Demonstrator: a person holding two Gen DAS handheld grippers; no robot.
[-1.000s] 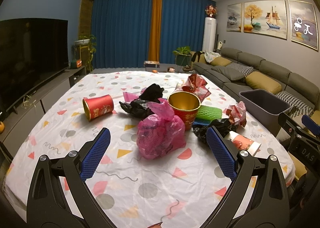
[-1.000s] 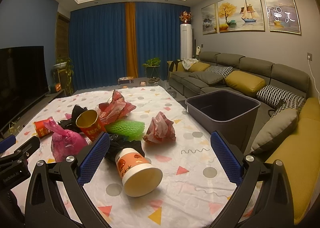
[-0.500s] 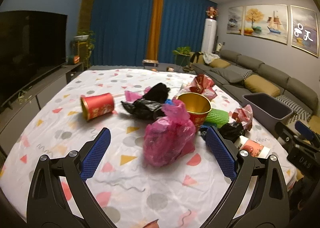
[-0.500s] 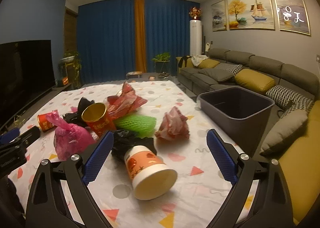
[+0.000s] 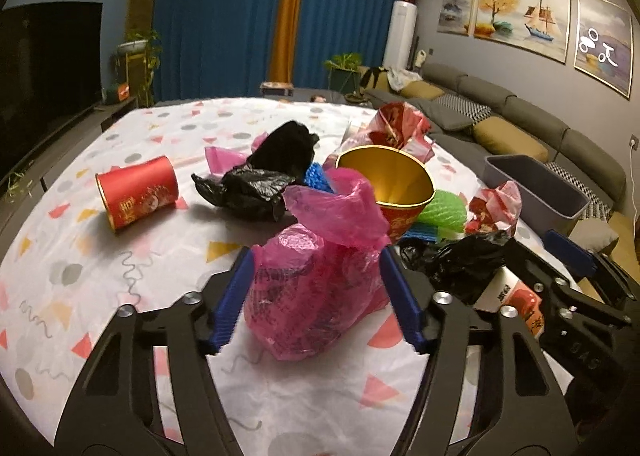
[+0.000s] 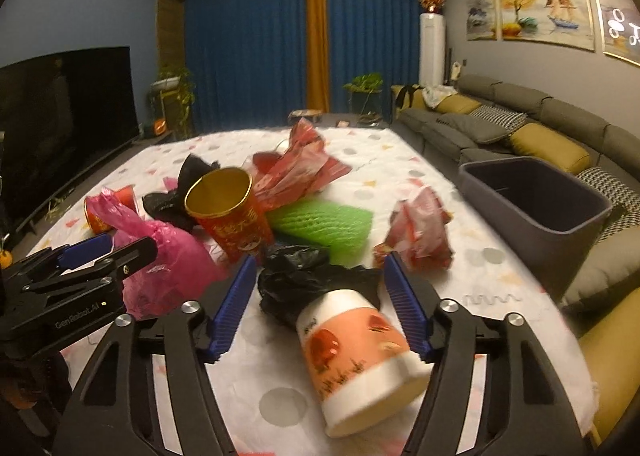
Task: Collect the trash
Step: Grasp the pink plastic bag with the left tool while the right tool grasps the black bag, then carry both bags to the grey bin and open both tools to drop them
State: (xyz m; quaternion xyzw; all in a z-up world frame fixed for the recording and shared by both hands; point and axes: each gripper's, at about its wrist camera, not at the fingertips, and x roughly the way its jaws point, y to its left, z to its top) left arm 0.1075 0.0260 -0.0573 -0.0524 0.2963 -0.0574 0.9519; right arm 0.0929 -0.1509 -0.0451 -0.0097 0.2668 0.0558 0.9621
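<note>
The left wrist view showed a red paper cup (image 5: 136,191) lying on its side toward the left of the patterned white tablecloth (image 5: 120,276), well apart from the main heap; in the right wrist view only a sliver of it (image 6: 120,195) peeked out behind the crumpled pink plastic bag (image 6: 168,252). The right wrist view alone gave a full look at the white-and-orange paper cup (image 6: 360,352) lying on its side, with the crumpled black plastic bag (image 6: 312,280) touching its far end, and at the flat green foam net (image 6: 324,223) behind them. The grey plastic bin (image 6: 536,211) stood off the table's right edge, beside the grey sofa (image 6: 520,115), and showed more openly there than in the left wrist view (image 5: 536,191).

The left gripper (image 5: 320,296) was held low over the cloth, its blue pads (image 5: 234,300) standing on either side of the pink plastic bag (image 5: 320,288), close against it, though whether they were squeezing it could not be told. The right gripper (image 6: 320,304) was held equally low, its jaws apart around the paper cup and black bag, with gaps on both sides. An upright red cup with a gold lining (image 5: 396,187) stood just behind the pink bag.
</note>
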